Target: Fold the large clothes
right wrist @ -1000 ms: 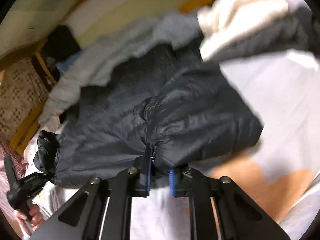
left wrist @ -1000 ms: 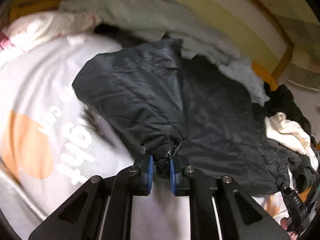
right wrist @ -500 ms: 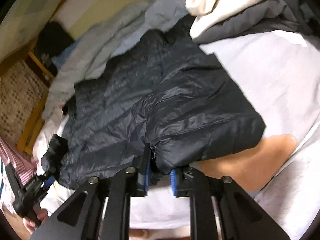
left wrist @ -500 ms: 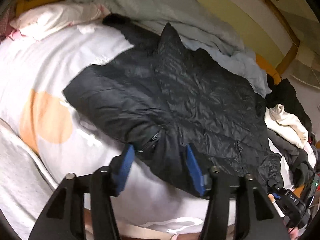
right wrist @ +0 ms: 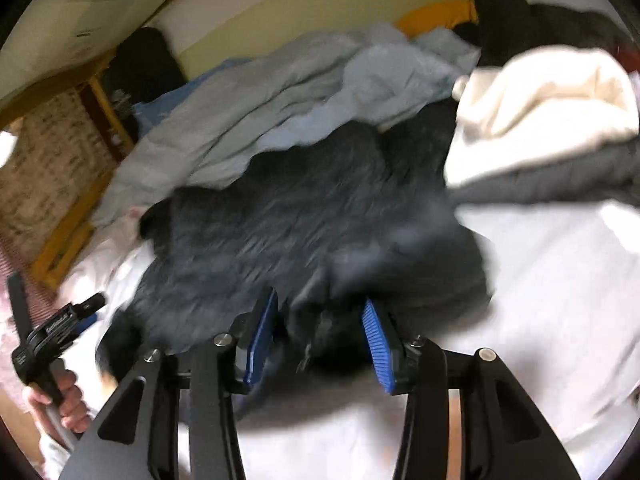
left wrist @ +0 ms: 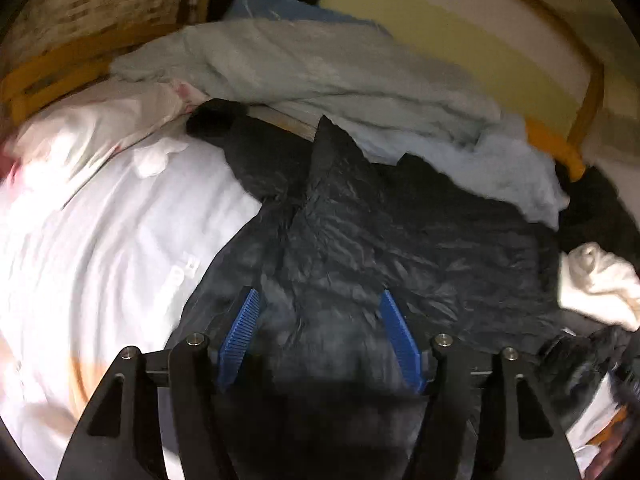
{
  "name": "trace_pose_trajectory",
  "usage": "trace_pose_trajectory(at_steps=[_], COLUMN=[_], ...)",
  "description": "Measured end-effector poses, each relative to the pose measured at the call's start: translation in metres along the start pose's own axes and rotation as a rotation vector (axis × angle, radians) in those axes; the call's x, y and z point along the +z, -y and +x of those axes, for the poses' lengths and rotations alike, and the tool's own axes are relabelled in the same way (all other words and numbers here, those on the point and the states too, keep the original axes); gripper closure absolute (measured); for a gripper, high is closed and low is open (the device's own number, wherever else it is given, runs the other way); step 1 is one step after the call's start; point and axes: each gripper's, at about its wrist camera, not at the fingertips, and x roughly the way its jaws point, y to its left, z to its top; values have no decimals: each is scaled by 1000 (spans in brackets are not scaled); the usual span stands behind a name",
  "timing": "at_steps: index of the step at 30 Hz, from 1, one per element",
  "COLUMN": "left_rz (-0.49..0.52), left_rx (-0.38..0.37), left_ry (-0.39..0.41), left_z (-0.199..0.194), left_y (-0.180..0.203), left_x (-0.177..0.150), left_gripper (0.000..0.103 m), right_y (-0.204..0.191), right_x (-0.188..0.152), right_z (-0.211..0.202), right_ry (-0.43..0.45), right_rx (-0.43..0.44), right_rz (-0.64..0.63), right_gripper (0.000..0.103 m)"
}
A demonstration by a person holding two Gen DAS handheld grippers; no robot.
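Left wrist view: dark jacket stretching toward 12 o'clock beyond the left gripper, whose empty jaws are opening, like those of the right gripper.

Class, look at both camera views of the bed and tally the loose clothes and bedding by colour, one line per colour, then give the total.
Dark navy: 1, the puffy jacket
Pale blue-grey: 1, the blanket
Cream: 1, the cream garment
Dark grey: 1, the grey garment
Total: 4

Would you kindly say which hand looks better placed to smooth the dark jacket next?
Probably left: its tool hangs over the jacket's wrinkled middle, jaws opening, nothing gripped. The right tool, also opening, sits at the hem.
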Motion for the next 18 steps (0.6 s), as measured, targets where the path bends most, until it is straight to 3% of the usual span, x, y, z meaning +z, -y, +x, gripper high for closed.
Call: trace_pose_trajectory(at_steps=[1,2,4,8,10,12,15,18], left_rz=[-7,-34,-7,204,294,366,394,365], left_rx=[5,-17,-82,-82,-123,-108,-23,-33], left_ry=[-49,-65,-4,144,175,205,225,191], left_z=[9,9,-8,-45,-54,-55,-49,-38], left_y=[-3,-8,-13,7,17,33,42,43], left_x=[6,7,3,-21,-33,-38,-37,-31], left_gripper=[54,57,53,39,32,27,17,16], right_y=[-2,-4,-5,-2,2,3,2,3], right_x=[9,15,20,32,43,53,67,80], right_z=[12,25,35,46,54,61,70,75], right_ry=[-12,-49,-57,-31,-30,-22,-9,16], right_rx=[-34,-57,-65,-109,-132,-161,-190,-200], right_rz=[-32,-61,-71,-105,-97,-90,-91,-78], right_gripper=[78,96,98,98,98,98,99,99])
